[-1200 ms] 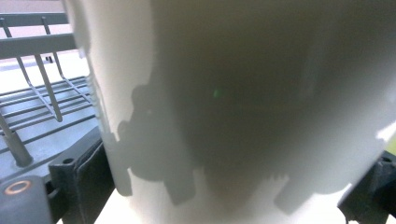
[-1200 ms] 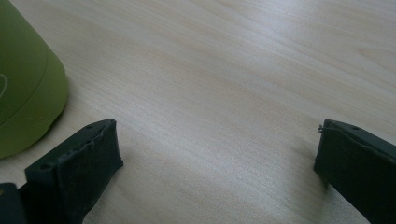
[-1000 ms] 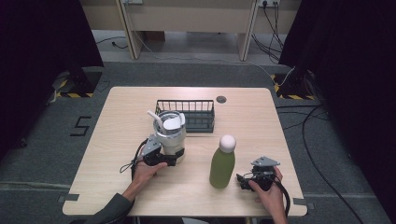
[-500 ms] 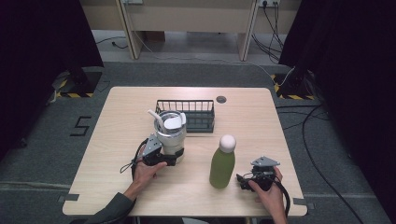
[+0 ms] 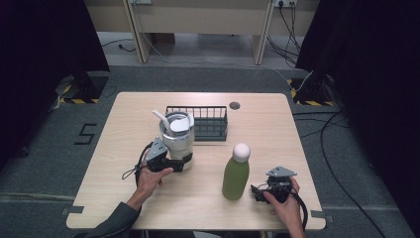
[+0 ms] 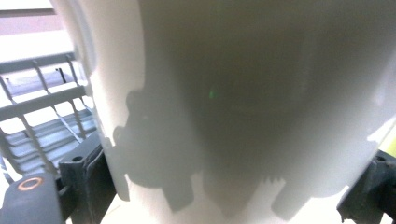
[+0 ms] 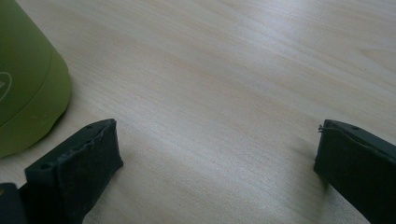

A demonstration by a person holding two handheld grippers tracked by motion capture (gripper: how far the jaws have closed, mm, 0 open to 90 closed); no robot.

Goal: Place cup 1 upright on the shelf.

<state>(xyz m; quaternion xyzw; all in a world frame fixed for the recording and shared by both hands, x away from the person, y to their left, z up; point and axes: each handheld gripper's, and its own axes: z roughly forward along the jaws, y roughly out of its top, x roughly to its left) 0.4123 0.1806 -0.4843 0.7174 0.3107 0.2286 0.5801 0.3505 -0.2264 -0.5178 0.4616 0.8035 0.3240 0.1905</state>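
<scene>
On my table (image 5: 148,203): one white jug (image 5: 177,135), one green bottle (image 5: 235,174) with a white cap, one dark wire basket (image 5: 204,122). My left gripper (image 5: 179,163) has its jaws clamped on either side of the jug's base, just in front of the basket. My right gripper (image 5: 257,192) rests beside the bottle, jaws spread wide over bare wood, holding nothing.

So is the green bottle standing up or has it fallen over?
Standing up. In the high view the green bottle stands straight on the table, its white cap on top, with the right gripper beside it.
</scene>
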